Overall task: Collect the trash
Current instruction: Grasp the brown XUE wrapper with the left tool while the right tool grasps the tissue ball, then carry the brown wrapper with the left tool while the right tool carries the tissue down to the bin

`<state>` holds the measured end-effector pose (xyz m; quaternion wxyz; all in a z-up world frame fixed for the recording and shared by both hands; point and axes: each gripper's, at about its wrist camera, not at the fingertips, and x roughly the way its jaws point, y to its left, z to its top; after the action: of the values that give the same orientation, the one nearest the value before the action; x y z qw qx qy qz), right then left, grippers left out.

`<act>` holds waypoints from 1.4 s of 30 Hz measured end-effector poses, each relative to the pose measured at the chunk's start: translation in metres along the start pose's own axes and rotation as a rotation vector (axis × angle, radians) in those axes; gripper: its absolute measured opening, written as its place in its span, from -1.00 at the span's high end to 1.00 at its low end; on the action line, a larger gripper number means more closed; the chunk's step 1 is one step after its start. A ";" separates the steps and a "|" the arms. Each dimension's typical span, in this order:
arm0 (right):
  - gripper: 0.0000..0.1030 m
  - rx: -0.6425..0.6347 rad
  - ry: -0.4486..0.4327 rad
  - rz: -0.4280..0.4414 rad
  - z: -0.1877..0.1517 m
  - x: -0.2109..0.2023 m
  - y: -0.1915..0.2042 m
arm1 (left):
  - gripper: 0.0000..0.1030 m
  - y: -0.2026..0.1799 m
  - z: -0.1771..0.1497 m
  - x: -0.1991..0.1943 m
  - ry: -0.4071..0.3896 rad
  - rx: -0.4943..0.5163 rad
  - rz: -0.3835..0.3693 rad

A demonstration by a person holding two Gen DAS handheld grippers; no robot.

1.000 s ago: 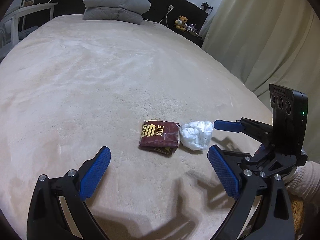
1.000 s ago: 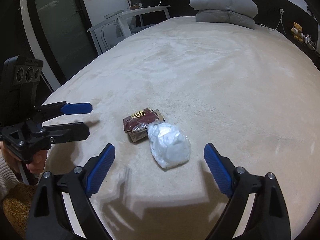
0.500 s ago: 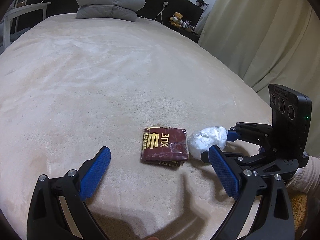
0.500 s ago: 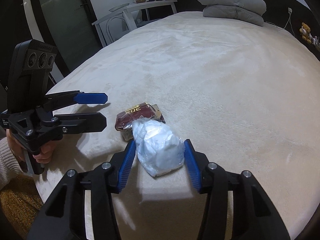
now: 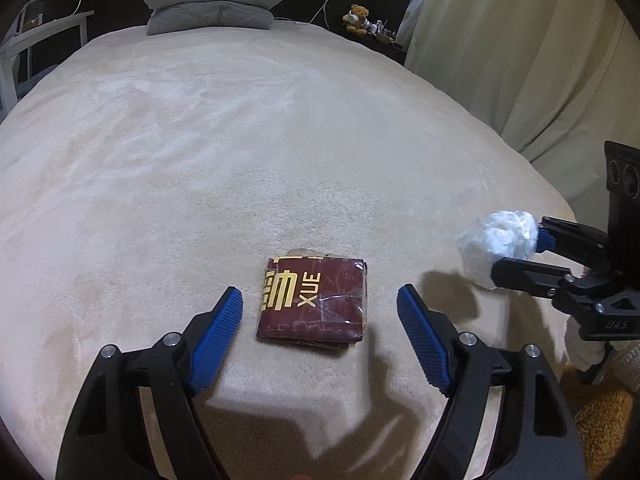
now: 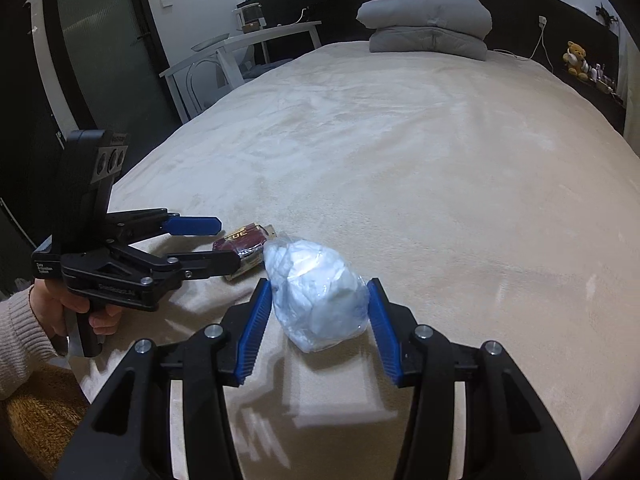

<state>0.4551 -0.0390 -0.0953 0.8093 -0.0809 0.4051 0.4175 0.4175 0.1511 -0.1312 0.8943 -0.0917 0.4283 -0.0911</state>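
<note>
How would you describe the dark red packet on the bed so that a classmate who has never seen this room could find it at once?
Start at the wide beige bed and look along its near edge, far from the grey pillows. The dark red packet lies flat there between the open left gripper's blue pads. It alone is flat, maroon, with gold lettering; the white plastic-wrapped wad nearby is rounded and held off the bed.

The right gripper [image 6: 316, 316] is clamped on the white plastic bundle [image 6: 316, 292], lifted. The left gripper [image 5: 320, 308], jaws just closing, stands apart on both sides of the dark red packet [image 5: 316, 304].
</note>
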 end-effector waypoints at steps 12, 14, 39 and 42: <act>0.05 0.016 0.001 -0.006 -0.009 -0.010 -0.007 | -0.09 -0.006 -0.002 0.012 0.028 0.036 0.064; 0.05 0.017 0.001 -0.012 -0.009 -0.012 -0.005 | -0.09 -0.007 -0.003 0.009 0.022 0.033 0.062; 0.05 0.089 -0.091 -0.064 -0.080 -0.111 0.042 | -0.09 -0.087 -0.073 -0.117 -0.159 -0.005 0.008; 0.05 0.090 -0.096 -0.059 -0.092 -0.121 0.050 | -0.09 -0.101 -0.092 -0.130 -0.176 -0.010 0.000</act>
<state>0.3245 -0.1244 -0.0578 0.8426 -0.0364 0.3818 0.3781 0.2574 0.0772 -0.0660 0.9281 -0.1037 0.3484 -0.0806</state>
